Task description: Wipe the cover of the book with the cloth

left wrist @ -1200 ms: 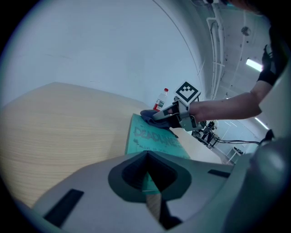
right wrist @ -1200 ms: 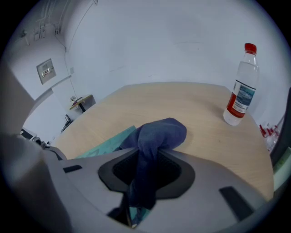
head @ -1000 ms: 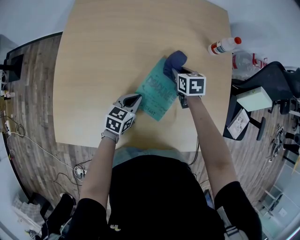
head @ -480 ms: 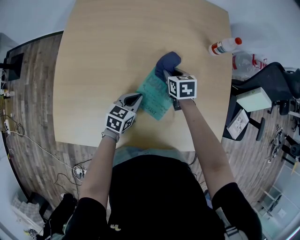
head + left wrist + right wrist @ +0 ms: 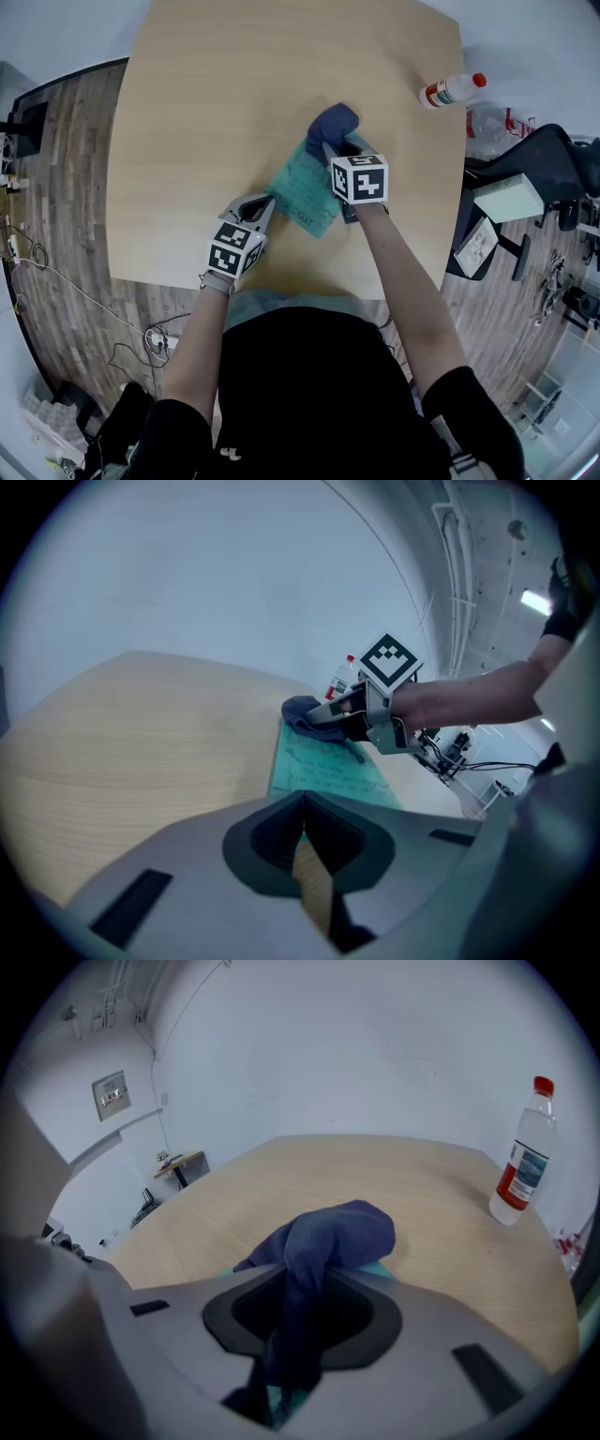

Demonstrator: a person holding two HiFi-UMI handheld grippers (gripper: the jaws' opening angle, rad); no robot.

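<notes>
Holding cloth [image 5: 334,121] on book [image 5: 302,190] w/ right gripper [image 5: 298,1281].

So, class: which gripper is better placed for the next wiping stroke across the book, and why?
Right. The right gripper is shut on the cloth, which lies on the book's far end. The left gripper is shut with no cloth, at the book's near corner.

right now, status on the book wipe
Left tongs shut, tips at near edge of book. Right tongs shut on cloth, cloth on cover's far end. Bottle well clear.
</notes>
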